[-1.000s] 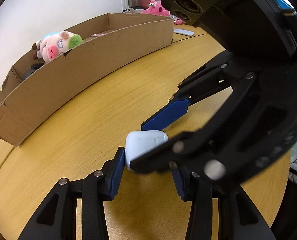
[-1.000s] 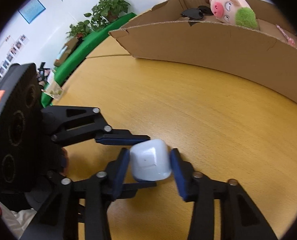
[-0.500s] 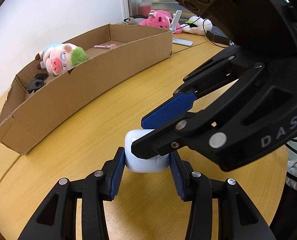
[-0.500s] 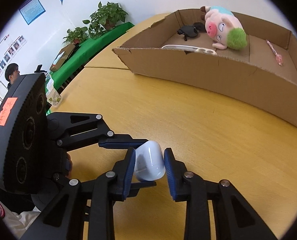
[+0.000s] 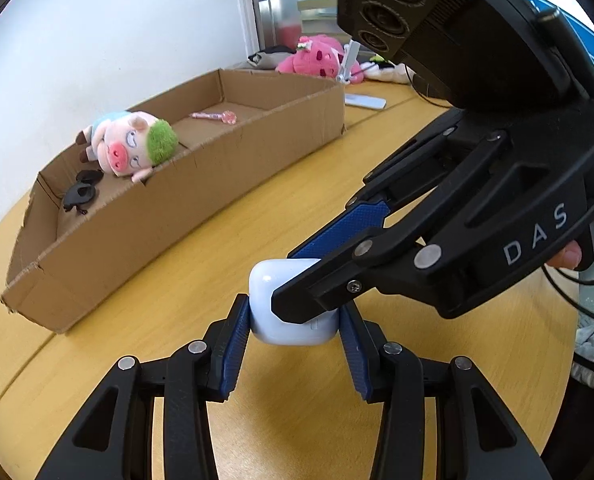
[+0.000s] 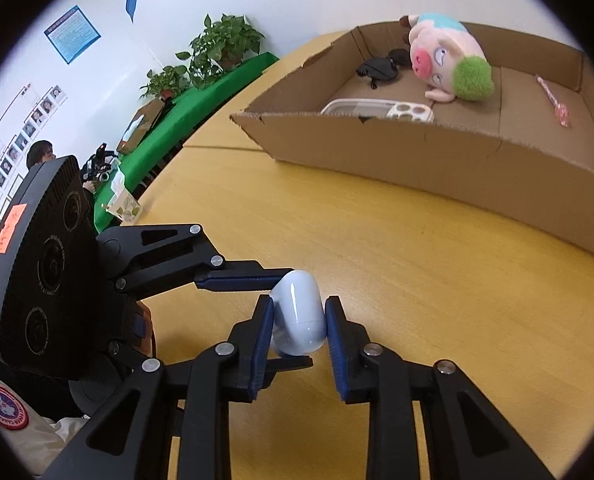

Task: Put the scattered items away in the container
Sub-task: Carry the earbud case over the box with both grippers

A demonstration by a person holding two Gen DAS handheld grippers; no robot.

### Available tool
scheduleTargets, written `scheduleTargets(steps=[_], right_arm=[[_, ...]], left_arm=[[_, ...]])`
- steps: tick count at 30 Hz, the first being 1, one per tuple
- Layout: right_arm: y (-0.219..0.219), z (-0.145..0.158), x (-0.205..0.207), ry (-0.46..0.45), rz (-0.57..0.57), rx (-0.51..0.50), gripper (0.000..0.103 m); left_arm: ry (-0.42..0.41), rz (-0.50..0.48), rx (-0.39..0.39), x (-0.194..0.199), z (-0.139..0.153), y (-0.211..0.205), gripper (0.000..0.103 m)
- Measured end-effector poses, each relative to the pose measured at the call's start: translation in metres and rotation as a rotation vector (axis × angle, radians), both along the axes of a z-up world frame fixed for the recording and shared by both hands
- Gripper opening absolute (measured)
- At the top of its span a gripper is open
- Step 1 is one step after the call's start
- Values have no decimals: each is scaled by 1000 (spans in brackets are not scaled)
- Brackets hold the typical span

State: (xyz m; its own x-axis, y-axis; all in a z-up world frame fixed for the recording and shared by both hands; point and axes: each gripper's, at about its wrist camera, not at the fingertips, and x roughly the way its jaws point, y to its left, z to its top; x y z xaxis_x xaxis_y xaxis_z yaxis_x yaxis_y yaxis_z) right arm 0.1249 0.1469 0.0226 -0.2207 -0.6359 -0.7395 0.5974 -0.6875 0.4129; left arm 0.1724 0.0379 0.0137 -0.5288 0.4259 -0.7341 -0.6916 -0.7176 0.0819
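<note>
A white earbuds case (image 5: 293, 320) is held above the wooden table by both grippers at once. My left gripper (image 5: 295, 330) is shut on its sides. My right gripper (image 6: 299, 326) is shut on it too and shows in the left wrist view (image 5: 329, 276) crossing from the right. The left gripper shows in the right wrist view (image 6: 253, 320) coming from the left. The cardboard box (image 5: 201, 184) lies beyond; it also shows in the right wrist view (image 6: 437, 156). It holds a plush pig (image 6: 449, 60), black sunglasses (image 6: 377, 68), a white phone (image 6: 377, 110) and a pink candy stick (image 6: 553, 98).
A pink plush toy (image 5: 317, 62), a white remote (image 5: 365, 101) and cables lie on the table behind the box. A green-covered table with plants (image 6: 201, 64) and a seated person (image 6: 43, 154) are far left. Wooden table (image 6: 437, 280) stretches between grippers and box.
The case has been lifted off the table, both grippers rising with it. The right gripper's fingers have closed onto the case. The box interior is now more visible.
</note>
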Motion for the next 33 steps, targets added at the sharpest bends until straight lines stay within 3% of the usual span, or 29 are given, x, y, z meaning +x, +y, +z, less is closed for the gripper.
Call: scheduleTargets(steps=[9, 18, 25, 33], right_arm=[[11, 57, -24, 129, -21, 26, 25], [27, 119, -84, 243, -54, 86, 25], [41, 118, -142, 207, -69, 104, 25], [76, 79, -205, 97, -118, 122, 25]], left_arm=[[107, -18, -18, -32, 52, 15, 47], [145, -26, -16, -113, 106, 40, 47], [76, -56, -71, -174, 108, 63, 47], [-14, -116, -166, -233, 70, 115, 47]])
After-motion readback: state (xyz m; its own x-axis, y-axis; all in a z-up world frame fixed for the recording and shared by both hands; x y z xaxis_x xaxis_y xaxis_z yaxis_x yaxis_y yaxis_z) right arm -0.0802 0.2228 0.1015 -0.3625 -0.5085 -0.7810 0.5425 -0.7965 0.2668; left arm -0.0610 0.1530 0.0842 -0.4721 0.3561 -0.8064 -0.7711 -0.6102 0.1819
